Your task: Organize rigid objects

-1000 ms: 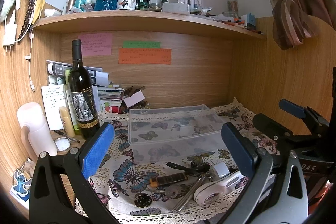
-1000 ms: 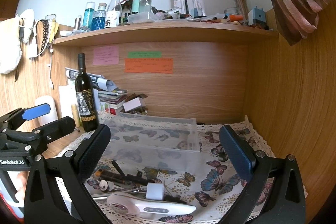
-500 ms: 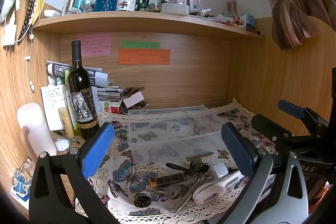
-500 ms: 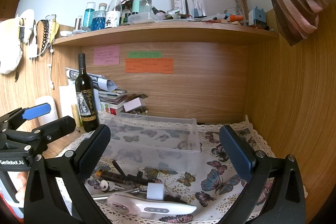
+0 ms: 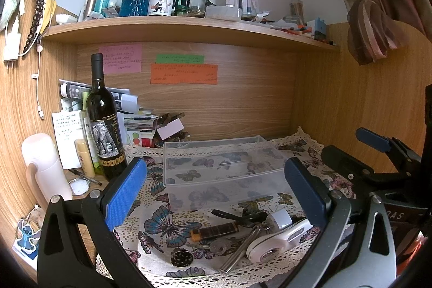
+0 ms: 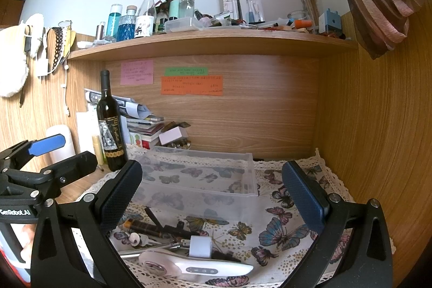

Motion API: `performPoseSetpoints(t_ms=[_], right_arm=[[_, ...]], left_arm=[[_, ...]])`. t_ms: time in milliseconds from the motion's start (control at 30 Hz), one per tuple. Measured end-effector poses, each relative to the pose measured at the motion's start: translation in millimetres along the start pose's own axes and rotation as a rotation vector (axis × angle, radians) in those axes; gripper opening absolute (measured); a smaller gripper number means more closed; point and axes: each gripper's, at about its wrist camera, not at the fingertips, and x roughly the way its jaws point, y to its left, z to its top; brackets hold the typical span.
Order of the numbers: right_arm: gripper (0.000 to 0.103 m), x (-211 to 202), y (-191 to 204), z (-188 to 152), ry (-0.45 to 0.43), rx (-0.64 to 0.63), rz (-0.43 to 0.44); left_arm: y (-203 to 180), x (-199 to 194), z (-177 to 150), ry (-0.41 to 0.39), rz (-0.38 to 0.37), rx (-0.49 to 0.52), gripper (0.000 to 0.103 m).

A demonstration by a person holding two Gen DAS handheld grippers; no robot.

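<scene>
Left gripper (image 5: 216, 190) with its blue-padded fingers (image 5: 125, 190) spread wide and nothing between them; right gripper (image 6: 213, 196) likewise spread wide and holding nothing, its dark pads framing the same scene from the other side. Directly ahead of both tools, beyond the fingertips, stands a clear plastic bin (image 5: 224, 166), upright on the butterfly-print cloth (image 5: 162, 228), its interior showing only the cloth pattern through the walls. Nearer than the bin, low between the fingers of each tool, lies a cluster of small rigid items: a white handheld device (image 6: 194, 267) lying flat closest to the right gripper, a small white cylinder (image 6: 199, 247) touching it, a dark tube with an orange end (image 5: 214, 230), a key (image 5: 218, 247), a slim metal rod (image 5: 237, 251) and a round dark disc (image 5: 181, 258). The items lie touching or just beside one another, all outside the bin. Ahead and to the left of the left gripper, off the cloth's corner, a dark wine bottle (image 5: 105, 126) stands upright near the wooden back panel (image 5: 229, 104). Each gripper appears at the edge of the other's view, the two side by side.
</scene>
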Motion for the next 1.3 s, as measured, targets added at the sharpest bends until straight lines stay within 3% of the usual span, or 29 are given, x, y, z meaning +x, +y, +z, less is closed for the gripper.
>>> performPoseSetpoints(t_ms=[833, 867, 967, 1300], right_arm=[[0.103, 4.4, 2.5, -1.7, 0.023, 0.016, 0.006], [0.102, 7.7, -1.8, -3.8, 0.037, 0.020, 0.009], [0.090, 18.5, -7.3, -12.8, 0.098, 0.024, 0.008], [0.087, 43.1, -14.6, -56.5, 0.301, -0.007, 0.073]], left_arm=[[-0.3, 1.9, -0.7, 0.004, 0.009, -0.001, 0.103], [2.0, 3.5, -2.0, 0.012, 0.012, -0.004, 0.103], [12.9, 11.7, -6.7, 0.062, 0.026, -0.024, 0.085], [53.2, 41.8, -50.5, 0.265, 0.042, -0.094, 0.079]])
